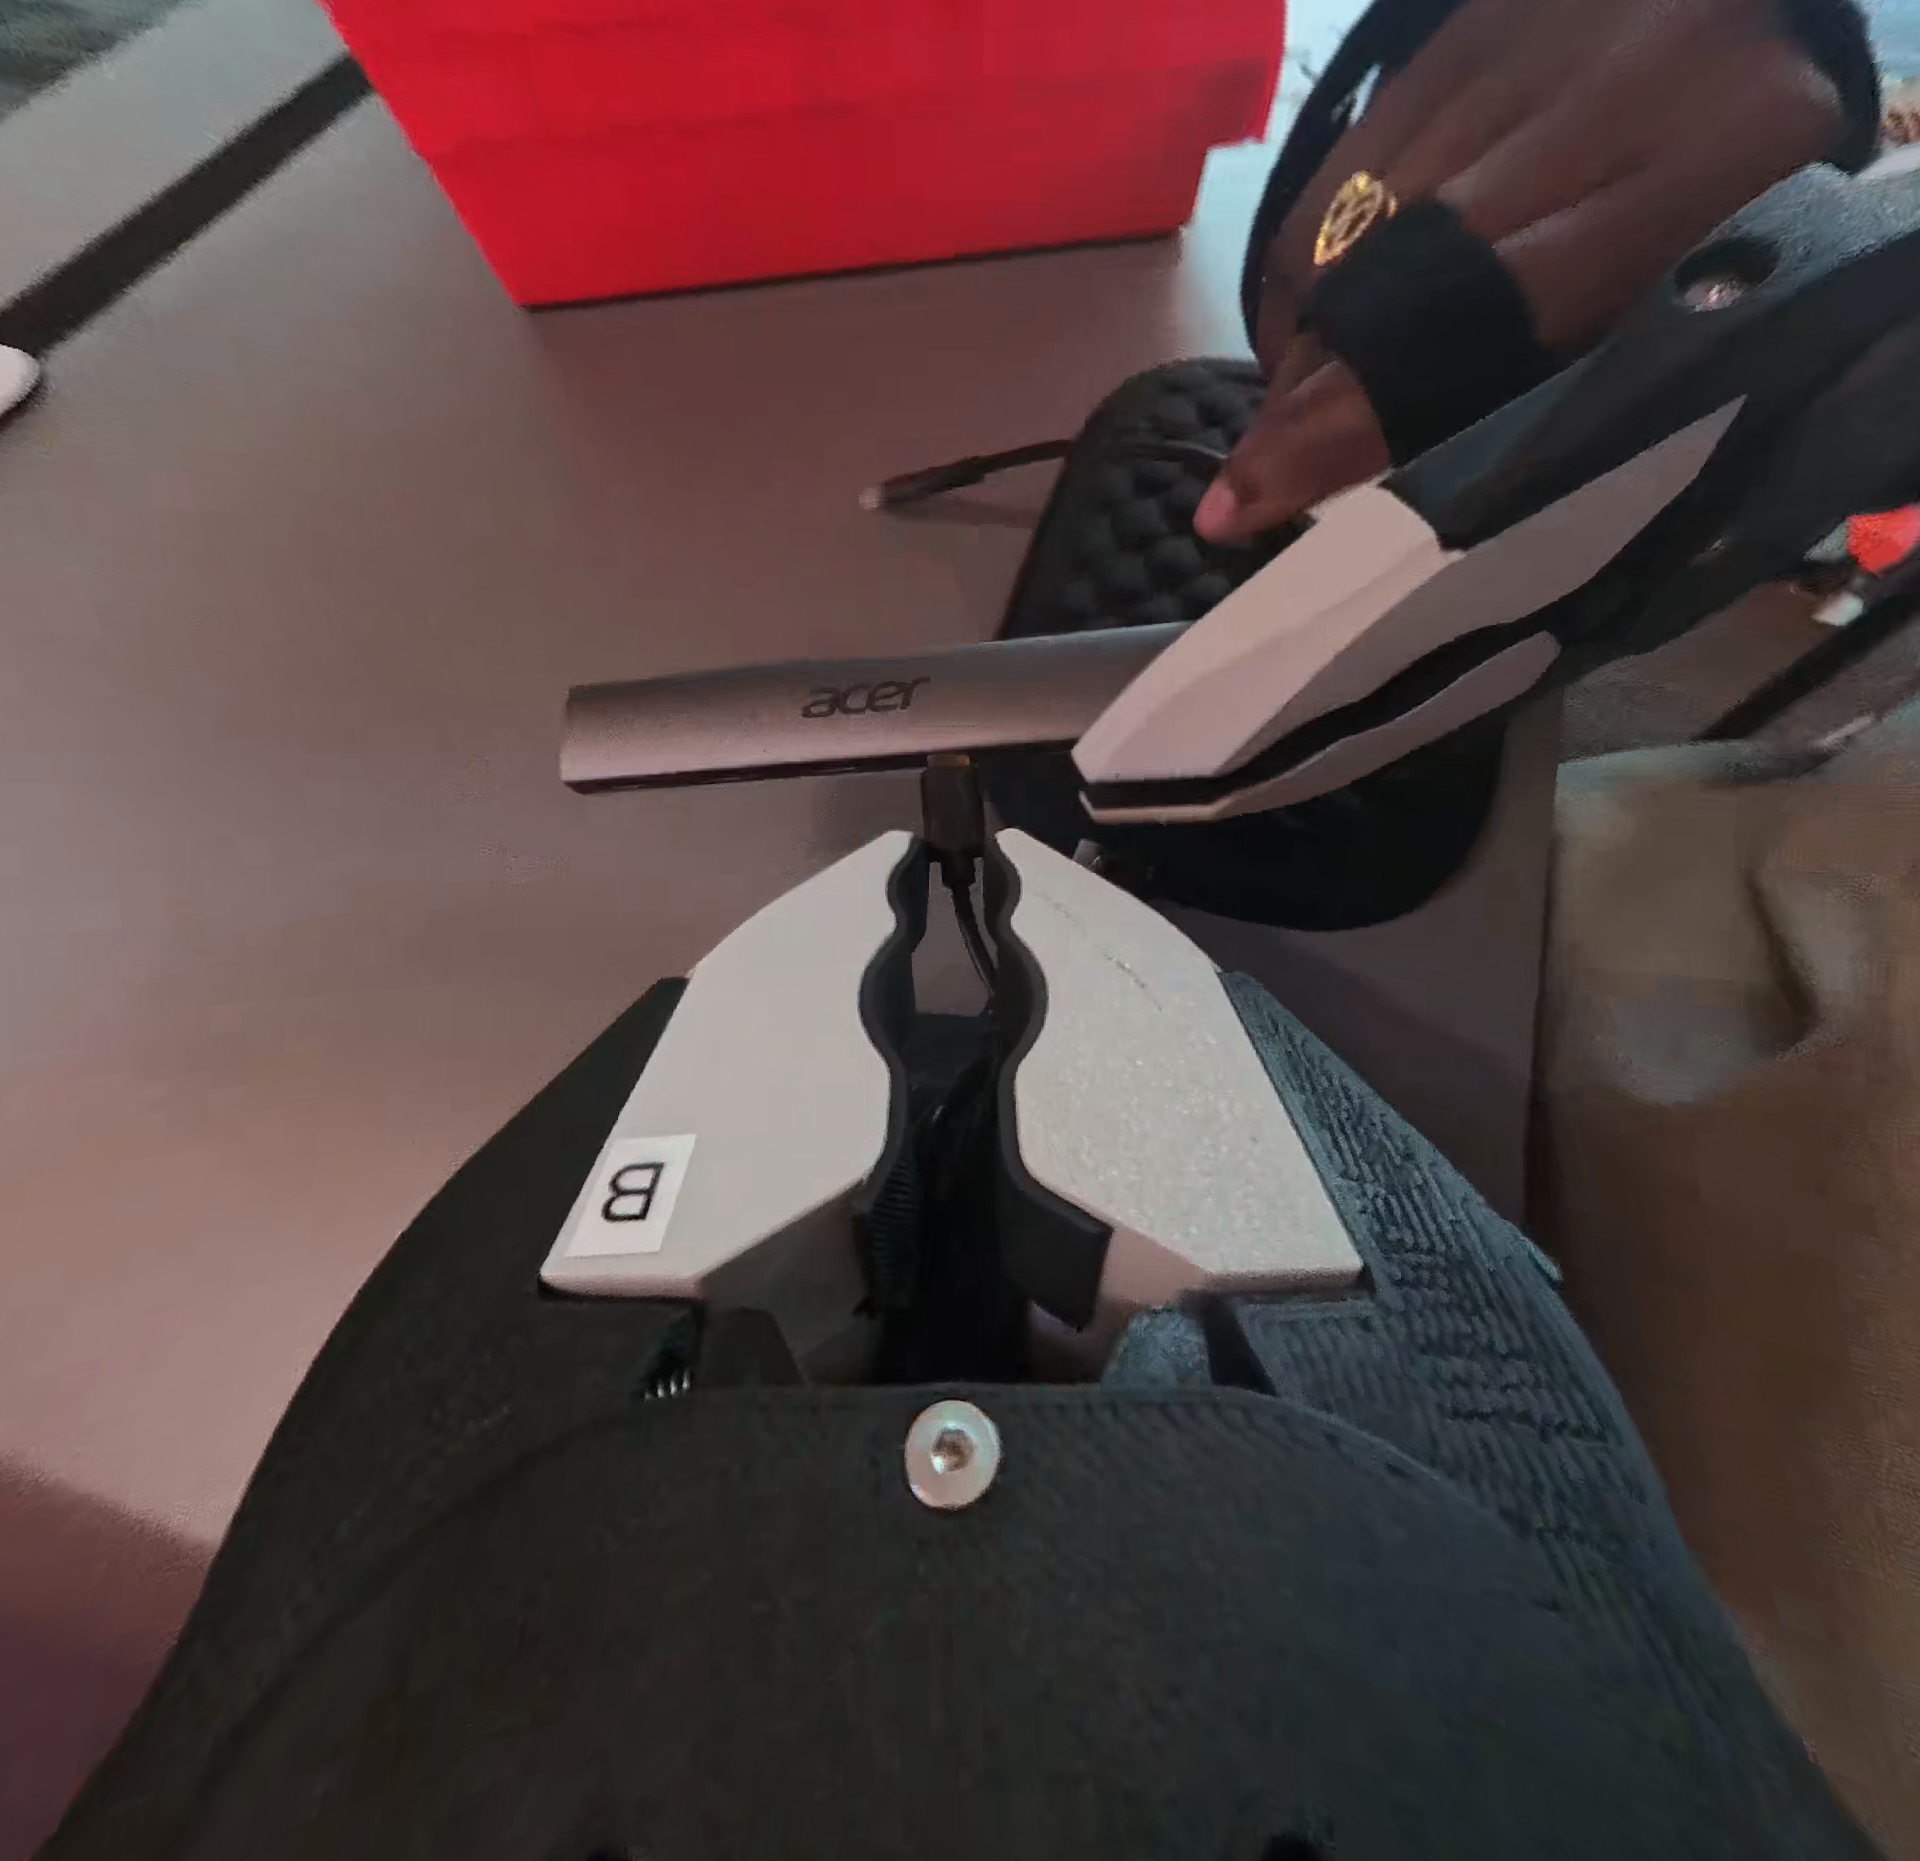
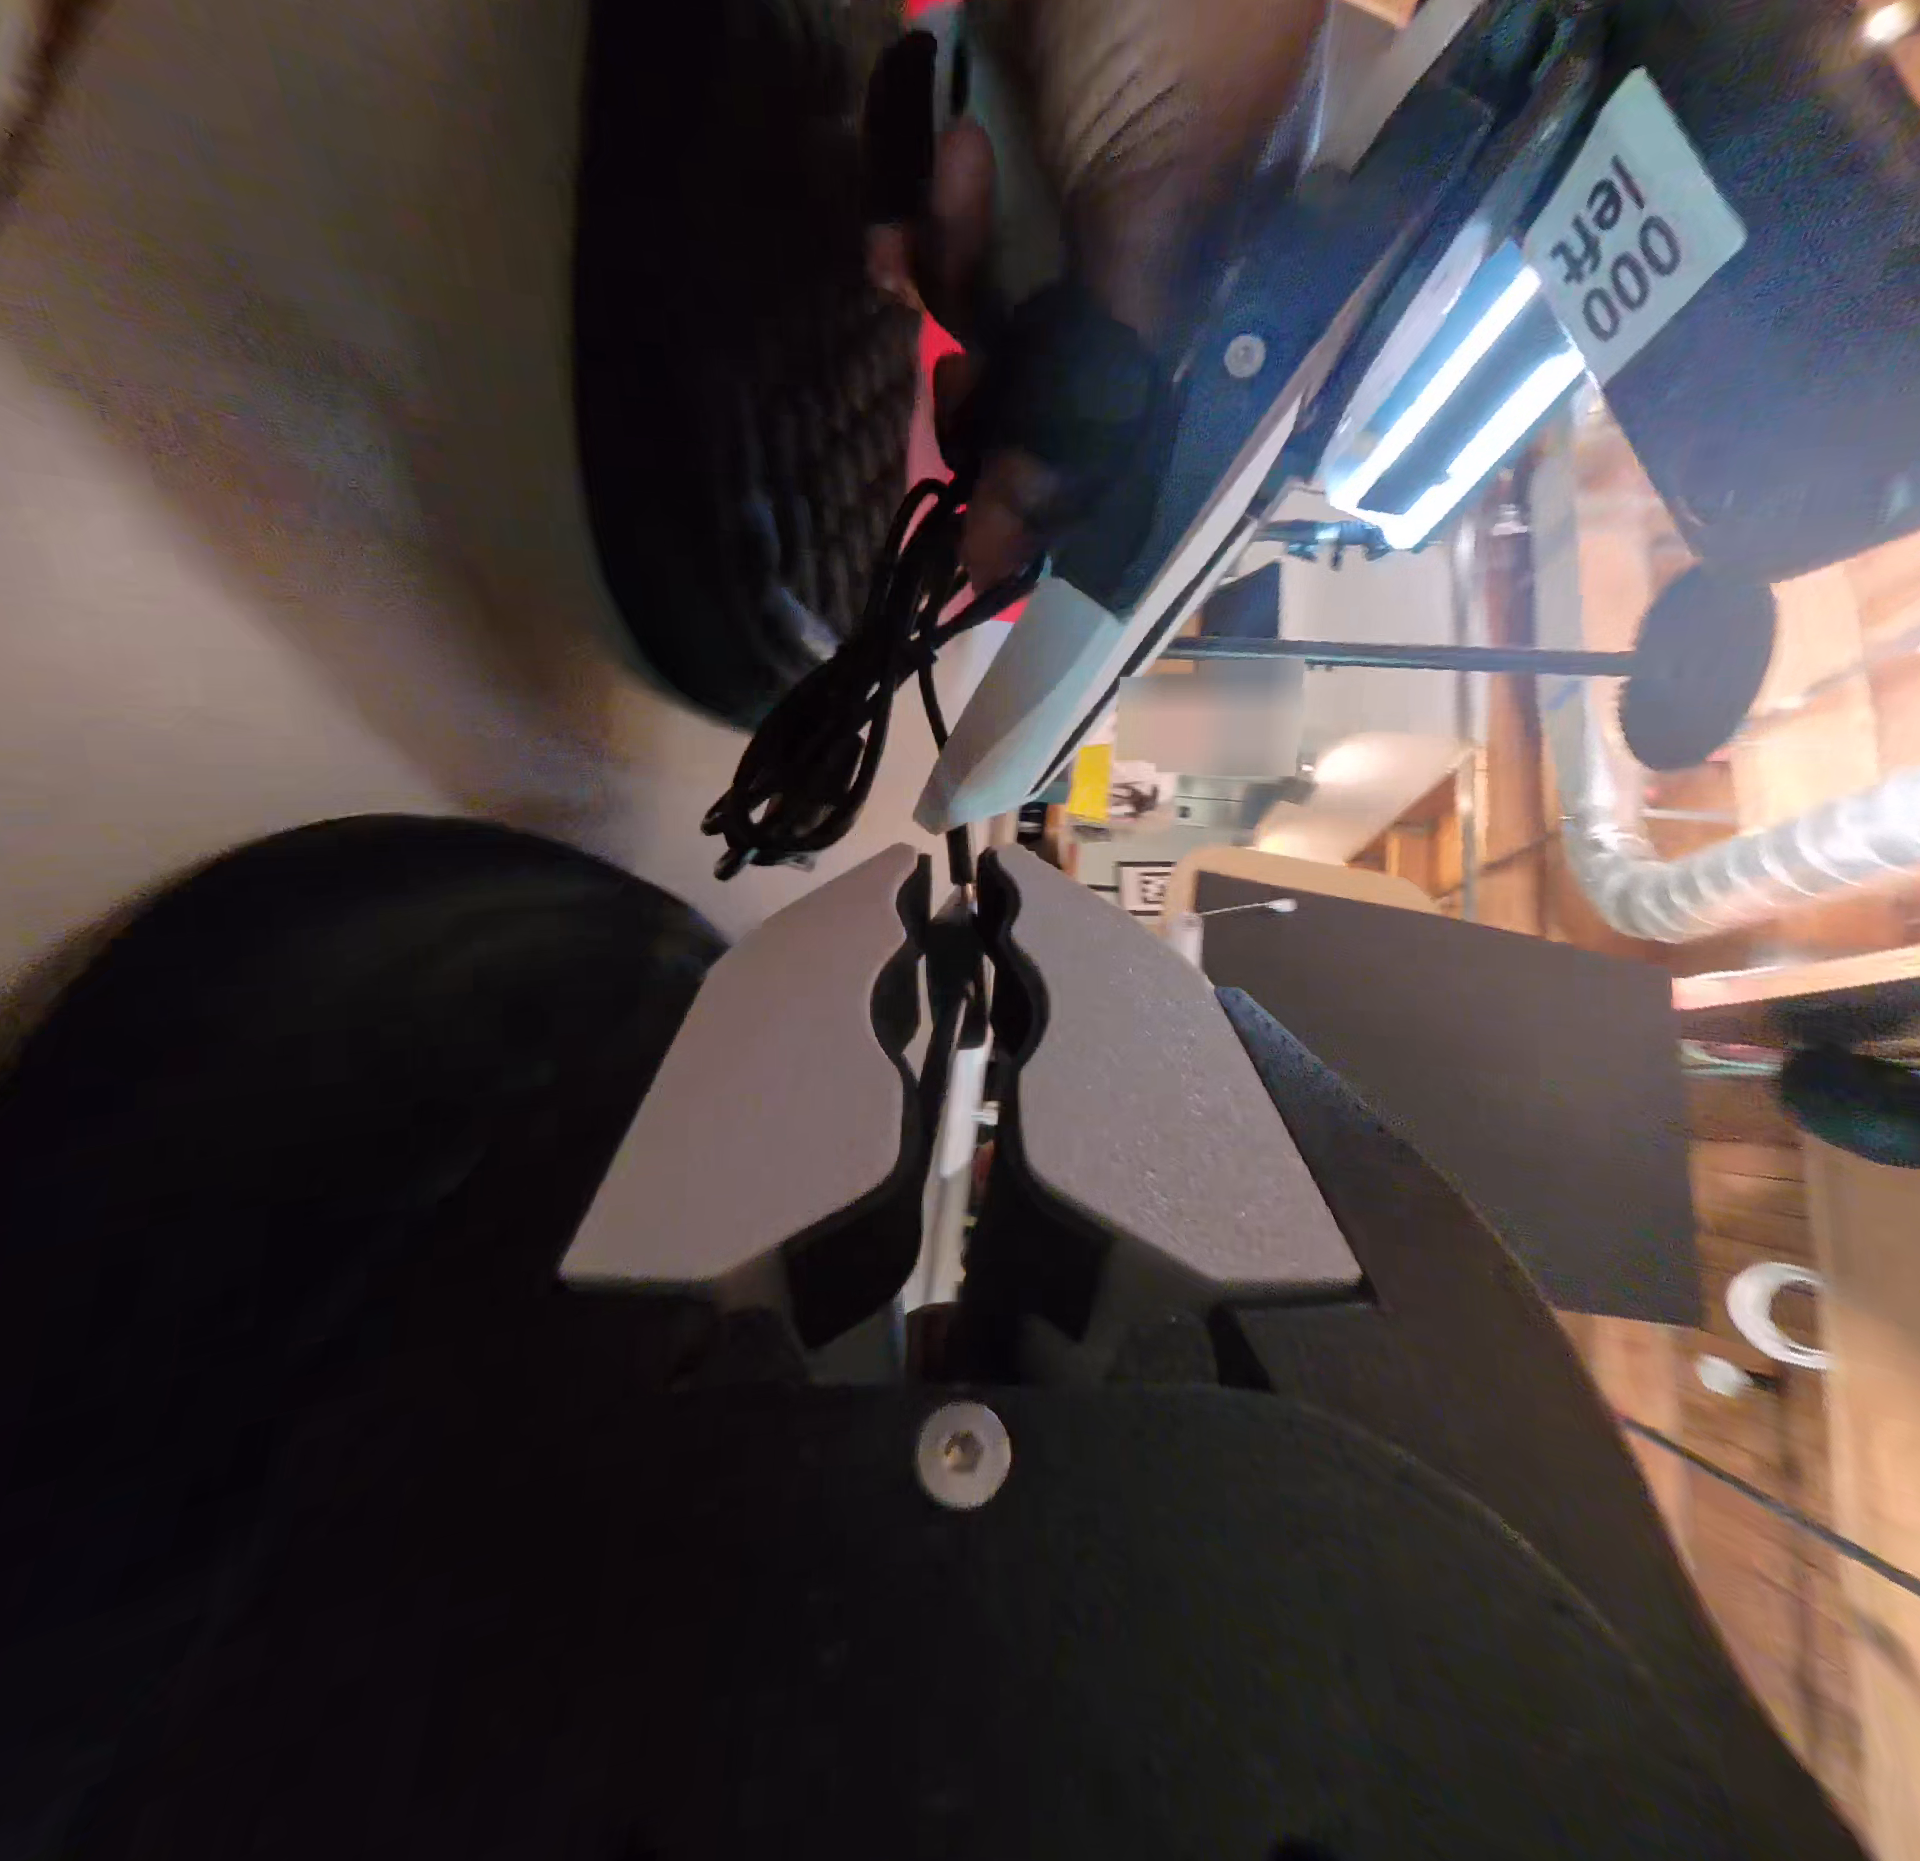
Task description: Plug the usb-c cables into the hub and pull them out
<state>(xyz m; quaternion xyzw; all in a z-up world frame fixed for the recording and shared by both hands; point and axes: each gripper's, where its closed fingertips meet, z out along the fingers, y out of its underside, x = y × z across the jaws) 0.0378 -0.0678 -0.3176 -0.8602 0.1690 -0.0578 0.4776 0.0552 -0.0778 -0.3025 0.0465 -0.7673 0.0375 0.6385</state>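
**Inspector:** Claw state first. Left claw [image 1: 954, 855], centre of the left wrist view, is pressed together on the black usb-c plug [image 1: 951, 798]; its thin cable [image 1: 968, 923] runs back between the fingers.

**Assistant:** And where does the hub lie from it?

**Inspector:** Directly ahead of the tips, just above centre frame. The hub [image 1: 831, 715] is a slim grey bar held clear of the bench [image 1: 312, 616], long axis running left to right across the frame, square to the plug. The plug's metal tip meets the hub's near edge; I cannot tell how deep it sits.

**Assistant:** What holds the hub?

**Inspector:** Right claw [image 1: 1101, 777], entering from the right of the frame, pinches the hub's right end. In the right wrist view the hub is seen only edge-on between that claw's fingers, so the grip is confirmed from the left view.

**Assistant:** Judgement?

**Inspector:** The coming move runs along the plug's axis, straight toward or away from the hub's edge. Any sideways drift risks bending the connector. A second cable end [image 1: 935, 481] lies on the bench in the upper middle, before a red box [image 1: 831, 97].
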